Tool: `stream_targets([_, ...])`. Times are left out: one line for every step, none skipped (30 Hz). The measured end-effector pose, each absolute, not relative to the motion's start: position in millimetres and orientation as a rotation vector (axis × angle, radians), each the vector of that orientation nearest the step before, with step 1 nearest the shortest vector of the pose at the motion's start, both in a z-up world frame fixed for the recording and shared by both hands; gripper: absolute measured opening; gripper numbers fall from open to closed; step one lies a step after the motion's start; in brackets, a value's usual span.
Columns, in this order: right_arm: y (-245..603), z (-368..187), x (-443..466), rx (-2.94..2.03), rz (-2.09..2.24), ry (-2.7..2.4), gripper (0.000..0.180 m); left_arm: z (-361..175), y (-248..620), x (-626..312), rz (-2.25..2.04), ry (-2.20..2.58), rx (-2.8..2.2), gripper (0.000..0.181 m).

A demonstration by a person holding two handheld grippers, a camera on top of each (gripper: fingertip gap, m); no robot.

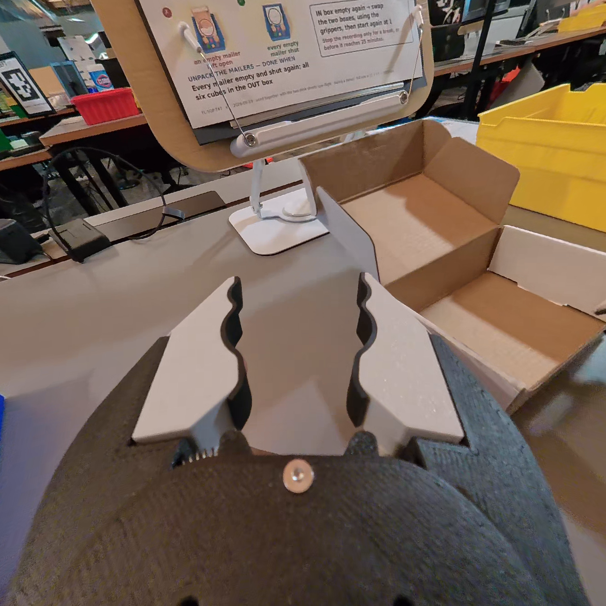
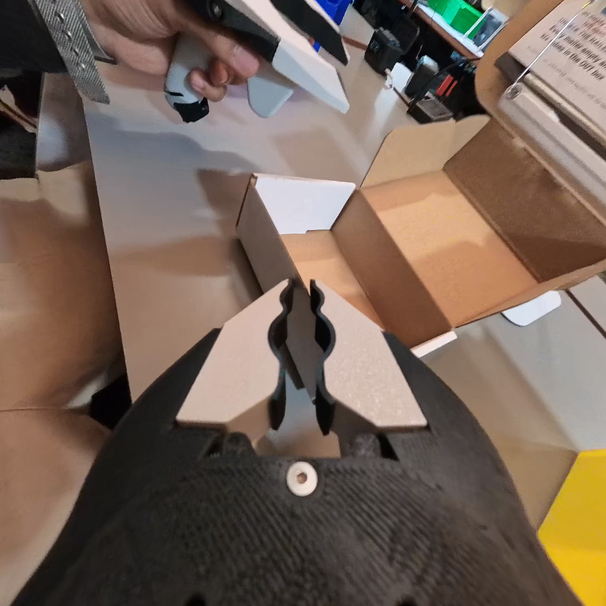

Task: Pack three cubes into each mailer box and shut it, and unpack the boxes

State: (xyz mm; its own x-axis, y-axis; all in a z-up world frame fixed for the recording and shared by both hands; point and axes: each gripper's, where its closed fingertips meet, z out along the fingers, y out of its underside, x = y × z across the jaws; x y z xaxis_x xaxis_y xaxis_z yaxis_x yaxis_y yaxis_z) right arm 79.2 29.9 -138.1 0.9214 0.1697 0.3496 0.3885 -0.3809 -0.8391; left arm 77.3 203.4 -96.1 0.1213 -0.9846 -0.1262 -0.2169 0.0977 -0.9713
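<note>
One white mailer box (image 1: 492, 334) lies open on the table, its lid (image 1: 410, 213) folded back. Its brown inside holds nothing, and no cubes are in view. My left gripper (image 1: 298, 278) is open and empty above the bare table, just left of the box. My right gripper (image 2: 300, 283) is closed onto a side wall of the box (image 2: 262, 249), with the cardboard panel between its fingers. It shows only as a blur at the box's right end in the left wrist view (image 1: 592, 360). In the right wrist view a hand (image 2: 147, 36) holds the left gripper beyond the box.
A document stand (image 1: 288, 65) with a white base (image 1: 278, 236) stands behind the box. A yellow bin (image 1: 557, 157) sits to the right, also in the right wrist view (image 2: 577, 524). Black devices with a cable (image 1: 78, 239) lie at the table's far left.
</note>
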Motion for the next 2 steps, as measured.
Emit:
stream_targets([30.2,-135.2,78.9,-1.949,-0.245,-0.396,0.008,-96.0,202.0,77.7,-0.925,1.314,-1.33,0.07])
stream_targets([30.2,-131.9,77.1,-1.926,-0.228,-0.39,0.007,-96.1,200.2,78.0,-0.933,1.319,-1.325,0.07])
